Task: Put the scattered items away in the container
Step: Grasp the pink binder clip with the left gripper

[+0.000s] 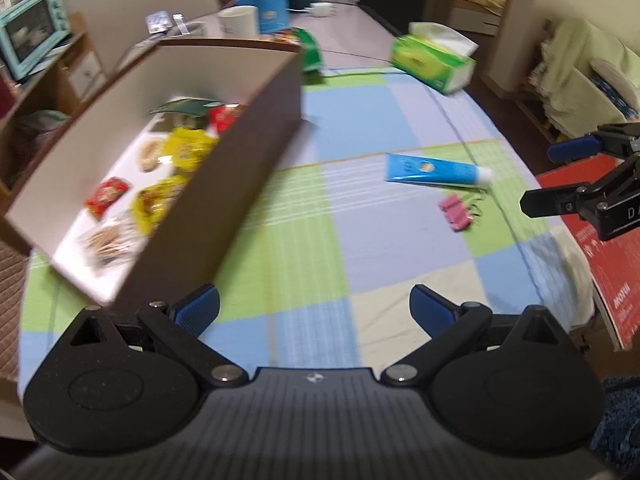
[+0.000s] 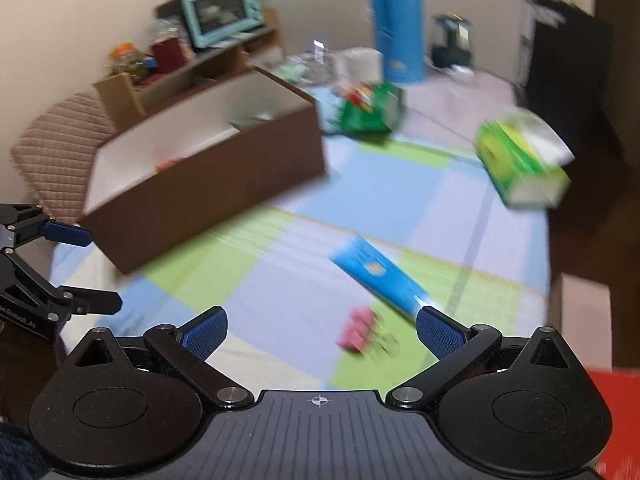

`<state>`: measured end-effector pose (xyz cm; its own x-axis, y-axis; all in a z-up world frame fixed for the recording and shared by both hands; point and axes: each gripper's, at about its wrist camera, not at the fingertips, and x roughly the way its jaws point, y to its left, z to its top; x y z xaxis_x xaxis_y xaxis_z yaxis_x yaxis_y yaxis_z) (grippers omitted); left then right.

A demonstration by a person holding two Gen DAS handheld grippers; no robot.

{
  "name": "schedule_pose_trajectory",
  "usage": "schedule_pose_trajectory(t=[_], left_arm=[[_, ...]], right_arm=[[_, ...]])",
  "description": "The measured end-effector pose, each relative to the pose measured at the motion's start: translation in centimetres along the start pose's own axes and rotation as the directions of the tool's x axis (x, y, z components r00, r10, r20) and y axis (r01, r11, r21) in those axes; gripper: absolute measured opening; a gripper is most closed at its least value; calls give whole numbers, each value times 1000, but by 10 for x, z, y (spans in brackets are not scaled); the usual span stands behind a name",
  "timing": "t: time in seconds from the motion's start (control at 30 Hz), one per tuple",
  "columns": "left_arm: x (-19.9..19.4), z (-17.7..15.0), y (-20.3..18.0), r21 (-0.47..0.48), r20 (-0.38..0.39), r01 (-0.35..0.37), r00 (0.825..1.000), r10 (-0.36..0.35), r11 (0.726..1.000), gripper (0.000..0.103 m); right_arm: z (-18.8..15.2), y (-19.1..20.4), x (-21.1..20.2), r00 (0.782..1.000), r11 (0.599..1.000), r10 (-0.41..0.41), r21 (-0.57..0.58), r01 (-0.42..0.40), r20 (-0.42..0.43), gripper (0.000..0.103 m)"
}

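While both spread, right tool (image 2: 320, 330) overhangs pink clips (image 2: 358, 334).

Left gripper (image 1: 314, 306): matte black body, speckled finish, two round lobes with shallow oval recesses. Ribbed dark grey centre plate, small white crosshair mark. Silver round screws at linkage pivots, triangular cut-outs at outer shoulders. Black angled link arms end in blue fingers (image 1: 199, 309) with fine ribbed pads.

Right gripper (image 2: 322, 330): same build, black lobes, ribbed plate, crosshair mark, silver pivot screws, blue textured fingers (image 2: 439, 330). Seen side-on from left camera: black linkage, partial white lettering on body, small screws.
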<state>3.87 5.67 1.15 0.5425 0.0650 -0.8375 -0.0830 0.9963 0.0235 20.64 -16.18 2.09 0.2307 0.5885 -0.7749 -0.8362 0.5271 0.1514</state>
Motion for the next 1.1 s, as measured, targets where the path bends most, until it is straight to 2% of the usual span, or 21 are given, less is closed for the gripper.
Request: schedule_pose_trajectory(t=[0.2, 0.33, 0.47, 0.57, 0.63, 0.77, 0.87, 0.97, 1.1], left_arm=[[20, 12, -32, 75, 6, 69, 998, -70, 995, 100], [35, 19, -53, 130, 7, 110, 994, -112, 985, 98], [55, 22, -72, 193, -14, 158, 987, -159, 968, 95], [71, 22, -88, 266, -28, 196, 980, -196, 944, 93], [82, 24, -98, 317, -37, 226, 973, -226, 921, 92], [103, 32, -106, 421, -59, 275, 959, -276, 864, 82], [118, 39, -109, 491, -84, 305, 949, -304, 816, 79], [133, 46, -111, 557, -117, 337, 936, -331, 759, 78], [149, 54, -115, 636, -173, 386, 915, -364, 668, 78]], right_arm=[[-16, -32, -11, 999, 996, -46, 74, 48, -26, 103], [-21, -51, -18, 994, 987, -105, 120, 108, -24, 103], [-29, -72, -21, 988, 972, -150, 179, 154, -36, 103], [-35, -84, -21, 984, 961, -168, 214, 177, -58, 103], [-37, -88, -21, 983, 955, -172, 232, 183, -70, 103], [-39, -98, -18, 980, 947, -176, 256, 194, -93, 103], [-40, -106, -13, 978, 942, -175, 269, 199, -111, 103], [-39, -115, -6, 975, 937, -177, 282, 208, -132, 103], [-37, -127, 3, 972, 930, -178, 297, 218, -156, 103]])
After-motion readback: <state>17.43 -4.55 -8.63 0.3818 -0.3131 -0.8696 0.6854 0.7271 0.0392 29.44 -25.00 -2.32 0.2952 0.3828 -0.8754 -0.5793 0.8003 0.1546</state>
